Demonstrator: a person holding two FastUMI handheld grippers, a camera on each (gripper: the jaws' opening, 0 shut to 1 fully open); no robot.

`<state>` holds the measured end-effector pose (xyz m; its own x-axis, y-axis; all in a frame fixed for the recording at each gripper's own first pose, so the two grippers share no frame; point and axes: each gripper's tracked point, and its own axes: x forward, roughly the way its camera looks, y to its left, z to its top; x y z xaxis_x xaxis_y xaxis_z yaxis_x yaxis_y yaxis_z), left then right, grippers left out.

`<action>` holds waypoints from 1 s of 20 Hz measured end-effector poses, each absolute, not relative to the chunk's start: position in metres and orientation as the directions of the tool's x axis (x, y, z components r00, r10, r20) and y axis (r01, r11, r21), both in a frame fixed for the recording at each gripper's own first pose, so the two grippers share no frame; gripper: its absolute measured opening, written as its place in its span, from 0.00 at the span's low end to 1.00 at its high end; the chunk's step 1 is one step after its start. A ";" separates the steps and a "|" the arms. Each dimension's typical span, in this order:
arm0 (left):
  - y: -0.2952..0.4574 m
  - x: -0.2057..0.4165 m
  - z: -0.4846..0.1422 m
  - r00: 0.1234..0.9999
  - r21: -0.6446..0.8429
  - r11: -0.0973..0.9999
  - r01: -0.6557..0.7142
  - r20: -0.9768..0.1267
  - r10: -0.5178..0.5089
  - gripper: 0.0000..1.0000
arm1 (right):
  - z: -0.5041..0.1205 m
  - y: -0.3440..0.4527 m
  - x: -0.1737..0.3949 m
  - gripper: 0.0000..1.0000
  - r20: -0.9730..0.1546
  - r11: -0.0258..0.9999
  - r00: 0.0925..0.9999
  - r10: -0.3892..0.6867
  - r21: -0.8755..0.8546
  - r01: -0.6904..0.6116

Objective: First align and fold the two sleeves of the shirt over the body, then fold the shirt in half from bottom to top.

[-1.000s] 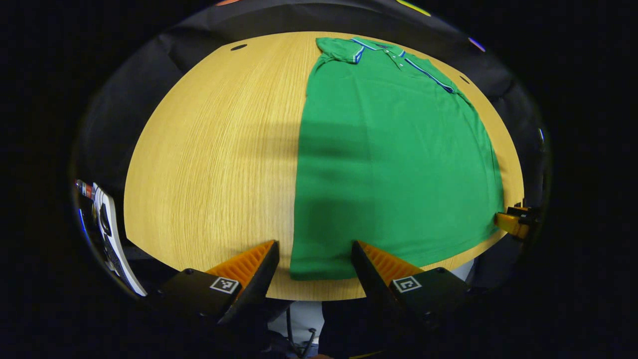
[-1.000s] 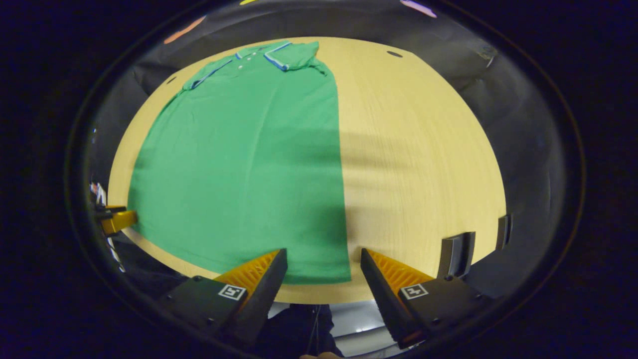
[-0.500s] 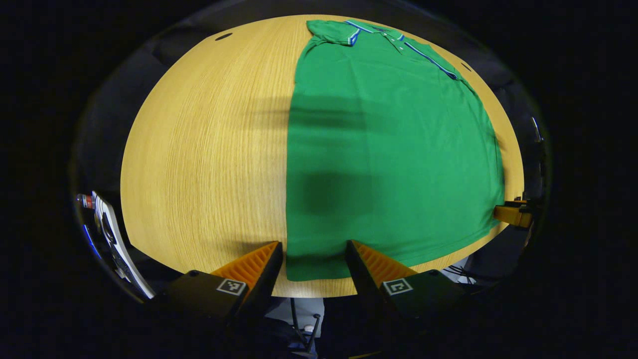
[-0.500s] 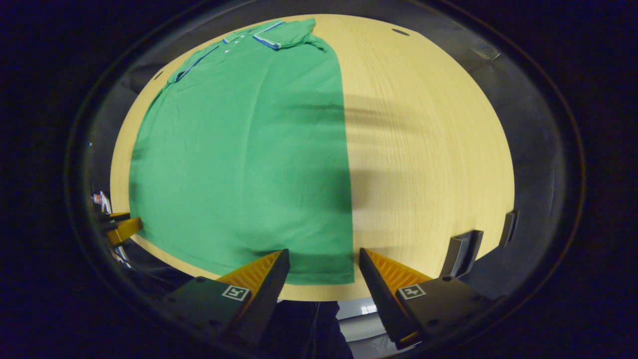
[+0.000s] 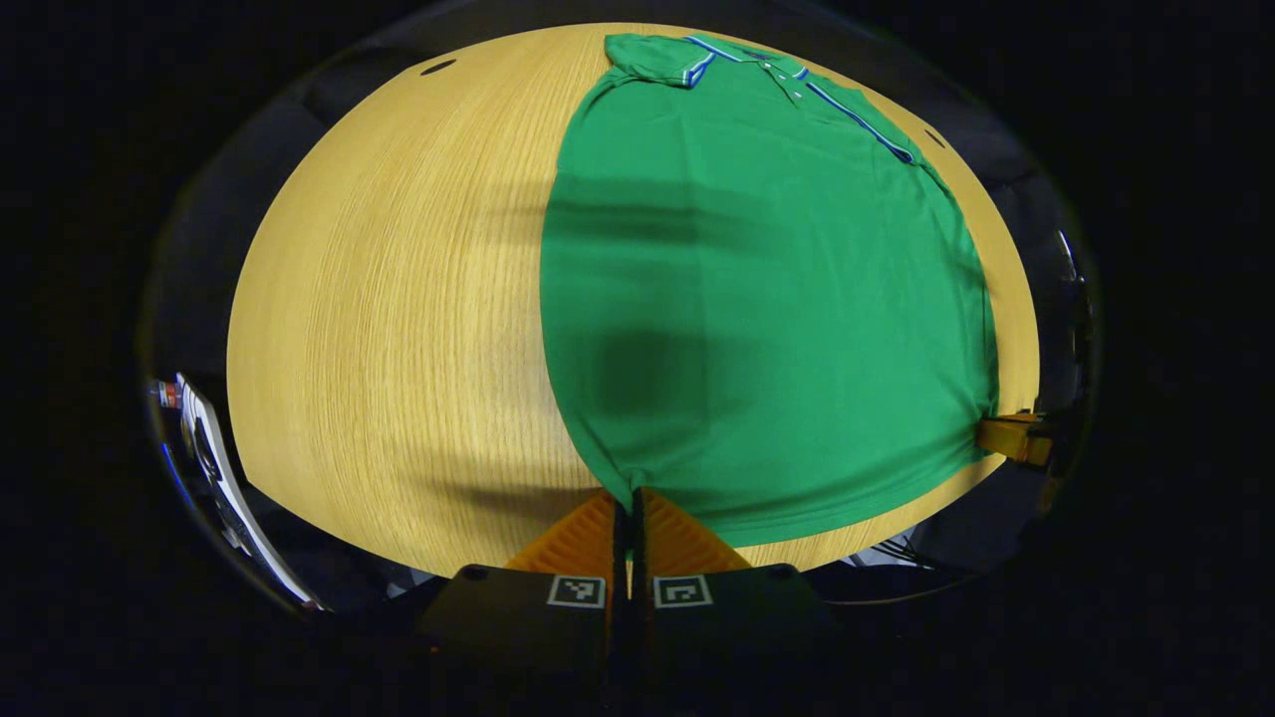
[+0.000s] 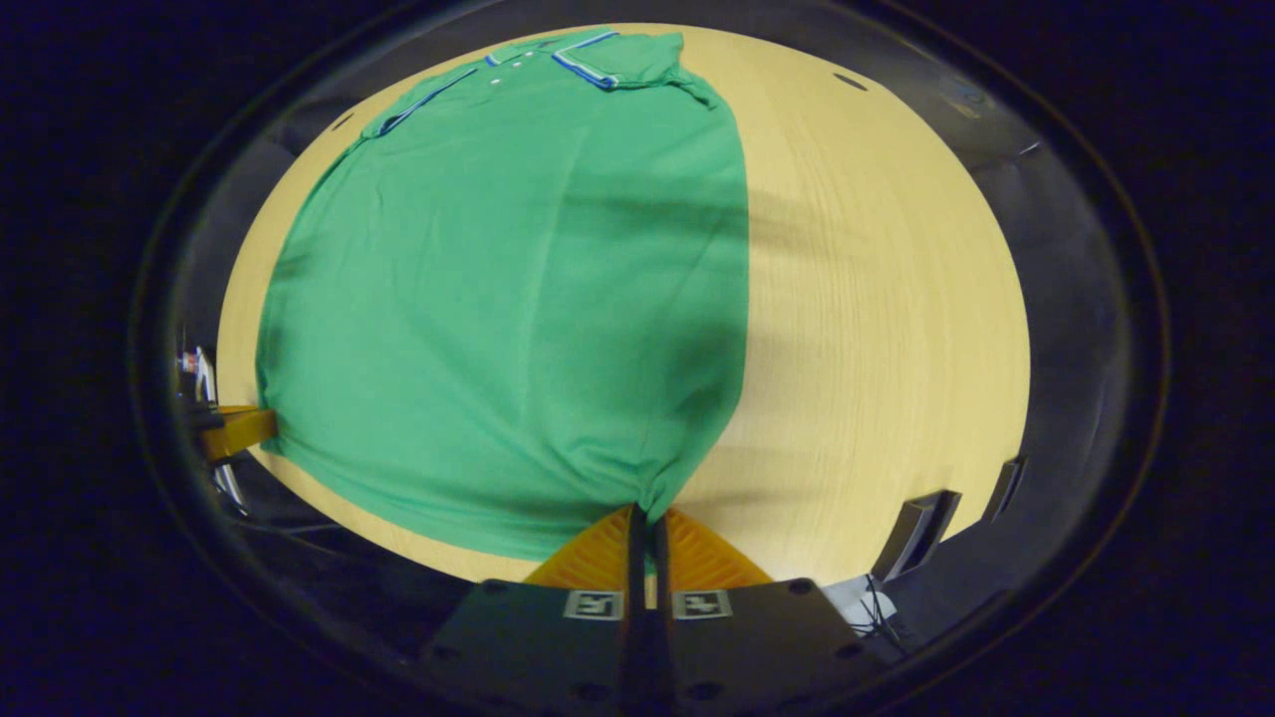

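A green short-sleeved polo shirt of knit cloth (image 5: pixel 767 299) lies flat, front up, on the pale wooden bench (image 5: pixel 398 299), its blue-and-white-trimmed collar (image 5: pixel 787 80) at the far edge and its hem toward the near edge. Both sleeves are folded in over the body, so the sides run straight. Each near hem corner is bunched to a point, pinched between a tool's closed fingers (image 5: pixel 630 503) (image 6: pixel 647 518).
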<state>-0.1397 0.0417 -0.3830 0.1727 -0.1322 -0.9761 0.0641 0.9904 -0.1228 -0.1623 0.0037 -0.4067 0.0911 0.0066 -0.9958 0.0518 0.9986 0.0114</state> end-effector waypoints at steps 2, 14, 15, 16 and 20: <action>0.042 -0.139 -0.381 0.174 -0.152 0.988 0.037 -0.972 -0.156 0.03 | -0.398 0.004 -0.156 0.02 -0.994 0.998 0.106 0.035 0.041 0.055; 0.047 -0.140 -0.345 0.377 -0.105 0.994 0.014 -0.920 -0.103 0.03 | -0.338 0.013 -0.151 0.02 -0.865 0.975 0.452 0.216 0.214 -0.057; 0.045 -0.137 -0.332 0.406 -0.090 0.995 0.032 -0.909 -0.096 0.03 | -0.327 0.010 -0.150 0.00 -0.851 0.976 0.481 0.212 0.205 -0.067; 0.045 -0.133 -0.320 0.435 -0.077 0.996 0.051 -0.896 -0.092 0.03 | -0.316 0.010 -0.147 0.02 -0.840 0.976 0.500 0.212 0.202 -0.075; 0.040 -0.114 -0.271 0.524 -0.060 0.994 0.097 -0.845 -0.102 0.03 | -0.276 0.006 -0.127 0.02 -0.799 0.973 0.558 0.223 0.221 -0.071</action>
